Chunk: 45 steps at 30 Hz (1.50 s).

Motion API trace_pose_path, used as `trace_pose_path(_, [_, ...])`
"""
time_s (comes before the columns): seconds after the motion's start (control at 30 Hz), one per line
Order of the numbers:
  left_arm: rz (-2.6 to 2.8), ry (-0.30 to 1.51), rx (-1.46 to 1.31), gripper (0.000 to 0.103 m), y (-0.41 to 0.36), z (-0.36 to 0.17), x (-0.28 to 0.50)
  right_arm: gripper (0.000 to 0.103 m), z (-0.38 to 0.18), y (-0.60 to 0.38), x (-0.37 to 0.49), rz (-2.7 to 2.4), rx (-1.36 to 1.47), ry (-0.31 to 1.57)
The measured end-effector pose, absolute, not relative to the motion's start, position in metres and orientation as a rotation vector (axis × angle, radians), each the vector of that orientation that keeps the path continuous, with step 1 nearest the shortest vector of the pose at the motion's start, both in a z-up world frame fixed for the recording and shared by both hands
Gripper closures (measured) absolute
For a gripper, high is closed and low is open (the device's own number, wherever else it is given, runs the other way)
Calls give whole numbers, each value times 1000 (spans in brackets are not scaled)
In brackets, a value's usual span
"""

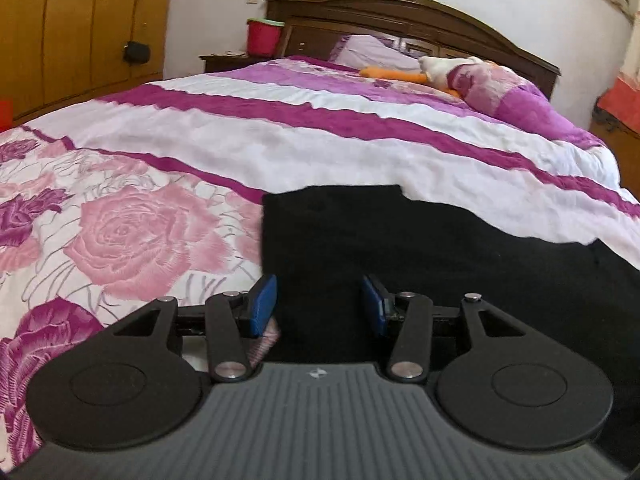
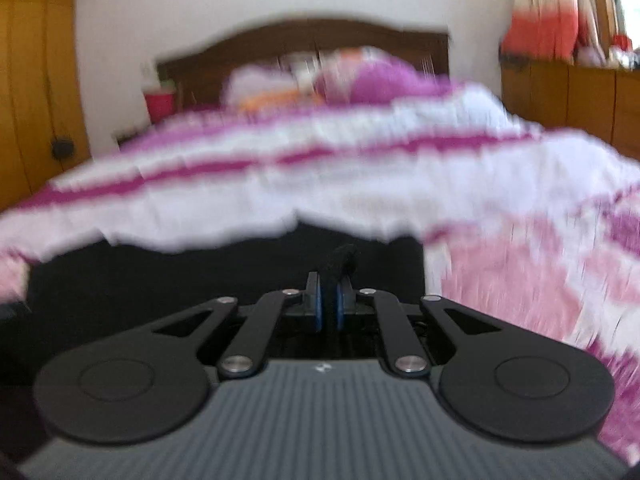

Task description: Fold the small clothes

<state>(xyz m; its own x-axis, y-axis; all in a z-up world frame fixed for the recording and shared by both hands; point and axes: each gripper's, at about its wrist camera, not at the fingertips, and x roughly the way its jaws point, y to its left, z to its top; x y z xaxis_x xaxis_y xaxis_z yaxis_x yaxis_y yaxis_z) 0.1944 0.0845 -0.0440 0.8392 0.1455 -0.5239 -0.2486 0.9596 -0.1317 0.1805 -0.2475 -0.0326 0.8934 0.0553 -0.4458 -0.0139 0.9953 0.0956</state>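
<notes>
Black garment [image 1: 400,240] lies flat on the bed's floral quilt [image 1: 132,224], filling the lower centre and lower right of the left wrist view. Its near-left edge runs straight up from between the fingers.

Left gripper [image 1: 318,306]: jaws apart, blue pads [image 1: 264,304] hanging over the garment's left edge, nothing pinched. One pad sits over quilt, the other over black cloth.

Right gripper [image 2: 329,300]: jaws closed on a small raised tuck of the black garment [image 2: 338,260], lower centre of the right wrist view. That view is heavily blurred, so I cannot tell how deep the bite is.

Risks, as judged:
- The right pinch looks thin; a quick lift could let the cloth slip out and the fold collapse.
- The left gripper straddles the hem. Closing here could catch quilt along with garment and drag the bedding.
- Black on black hides layers, so a single ply may be taken instead of both, which would skew the fold.

Around: pillows [image 1: 372,52] and an orange-and-white soft toy [image 1: 424,70] upper centre, near the headboard [image 1: 400,12]; red bucket [image 1: 262,38] upper left; wardrobe [image 1: 80,28] far left. All are well apart from the garment; nothing blocks the fold path.
</notes>
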Motion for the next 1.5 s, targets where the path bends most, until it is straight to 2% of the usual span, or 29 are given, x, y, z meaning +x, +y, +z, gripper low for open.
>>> trace_pose_path(0.23, [185, 540, -263, 47, 98, -47, 190, 89, -42, -254, 186, 38, 141, 520])
trace_pose_path(0.3, [170, 548, -255, 47, 98, -41, 184, 86, -35, -256, 179, 38, 158, 523])
trace_pose_path(0.6, [115, 560, -143, 47, 105, -13, 113, 82, -9, -280, 122, 67, 185, 552])
trace_pose_path(0.63, [115, 566, -130, 47, 105, -11, 105, 80, -7, -281, 112, 73, 177, 557])
trace_pose_path(0.7, [116, 584, -116, 47, 108, -7, 89, 64, -2, -283, 95, 86, 170, 564])
trace_pose_path(0.77, [115, 601, -120, 47, 112, -5, 71, 60, 1, -285, 78, 103, 169, 561])
trace_pose_path(1.5, [48, 734, -147, 47, 117, -21, -53, 60, -26, -303, -51, 34, 186, 648])
